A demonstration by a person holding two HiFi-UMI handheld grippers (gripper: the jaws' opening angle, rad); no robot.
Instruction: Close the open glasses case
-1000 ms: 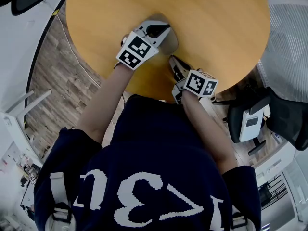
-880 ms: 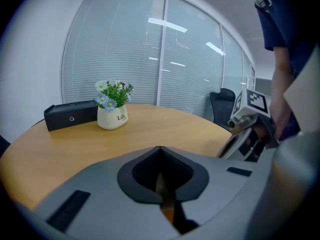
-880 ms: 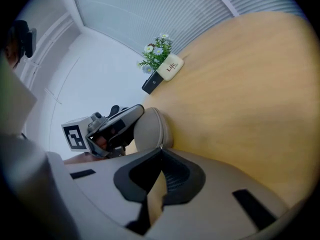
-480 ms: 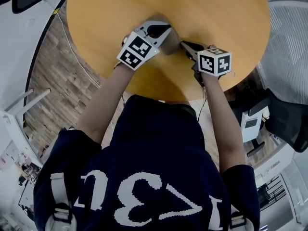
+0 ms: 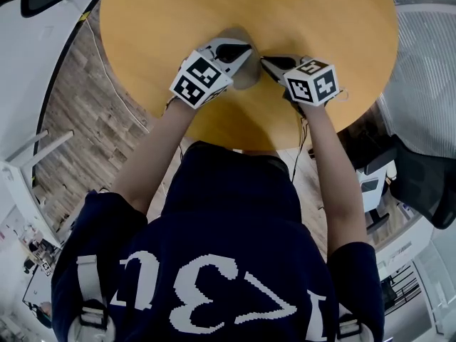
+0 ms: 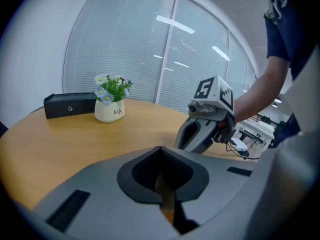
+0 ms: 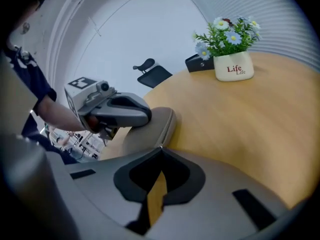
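The glasses case lies near the edge of the table, between the two grippers. The left gripper is placed over its top and the right gripper just beside it. Both pairs of jaws are closed on nothing. A light, stiff shell is expected, one that slides easily on smooth wood, so the lid is best pressed far from the hinge. Whether the lid is fully down can perhaps not be judged, as the seam is blurred and partly covered.

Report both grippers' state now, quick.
Left gripper: closed, nothing between its jaws.
Right gripper: closed, nothing between its jaws.
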